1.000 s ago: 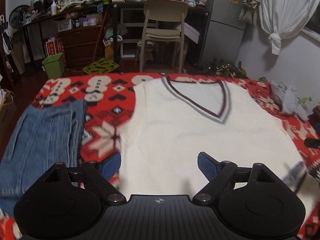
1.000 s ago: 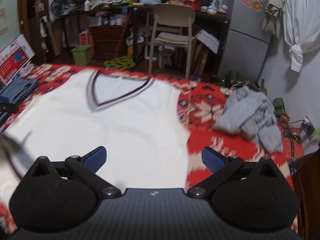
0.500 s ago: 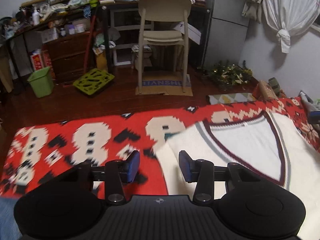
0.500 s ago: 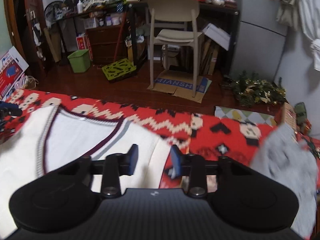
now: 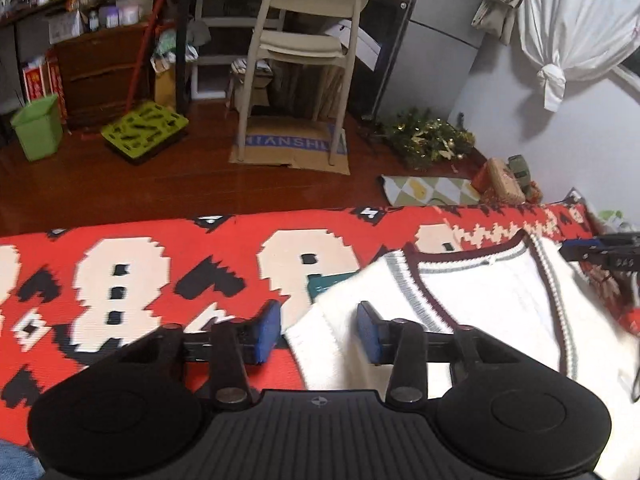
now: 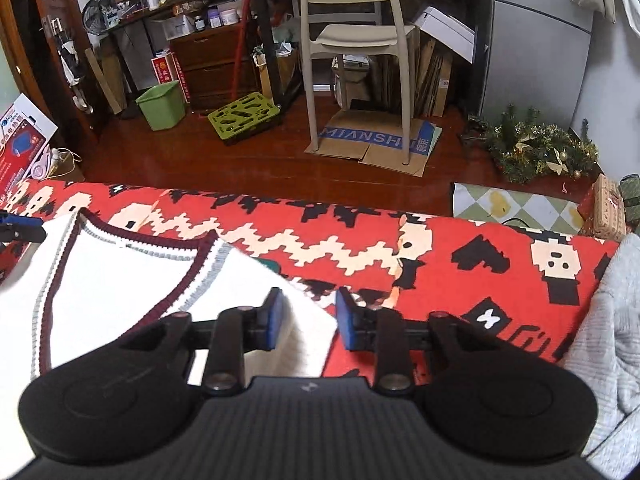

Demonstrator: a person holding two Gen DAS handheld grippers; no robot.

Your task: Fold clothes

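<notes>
My left gripper (image 5: pixel 318 330) is partly spread, blue pads straddling one shoulder corner of the white knit vest (image 5: pixel 492 304), gripping nothing. My right gripper (image 6: pixel 308 320) is likewise half open over the vest's (image 6: pixel 116 280) other shoulder. The vest lies flat on the red patterned blanket (image 6: pixel 460 256), maroon-and-grey V-neck between my tools. A grey ribbed sweater (image 6: pixel 608 320) is bunched well off the vest's right side.
</notes>
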